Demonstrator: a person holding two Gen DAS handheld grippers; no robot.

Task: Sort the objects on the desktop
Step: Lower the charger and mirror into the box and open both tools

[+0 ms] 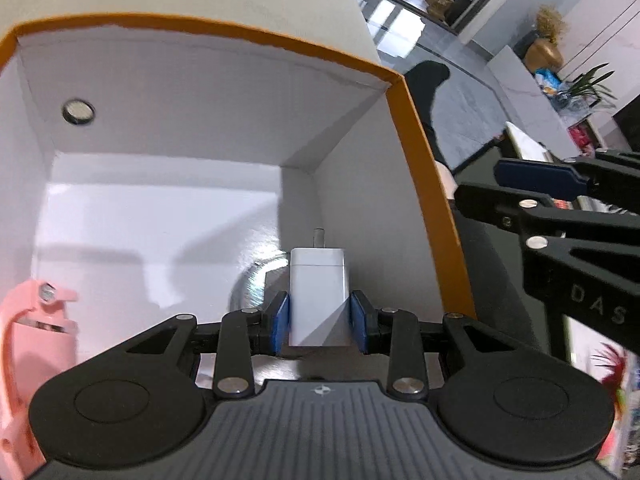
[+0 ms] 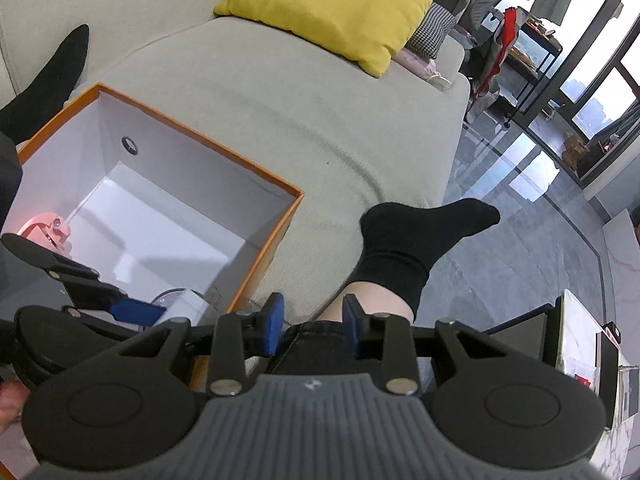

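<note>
Right now I am gripping a white charger (image 1: 318, 300) in my left gripper (image 1: 319, 324), the blue pads (image 1: 280, 322) pressing on both of its sides, its metal prong pointing away from me. I am holding it inside the orange-edged box (image 1: 416, 160), low over the white floor near the right wall. Just behind the charger a shiny round thing (image 1: 256, 286) is lying on the box floor; I cannot tell what it is. A pink object (image 1: 24, 344) is sitting at the left of the box, and a small round metal disc (image 1: 79, 112) is showing on the far wall.

My right gripper (image 2: 310, 326) is hanging outside the box, to its right, with the jaws standing narrowly apart and nothing between them. Beyond them a leg in a black sock (image 2: 416, 236) is resting against the beige sofa (image 2: 280, 92), with a yellow cushion (image 2: 340, 4) farther back.
</note>
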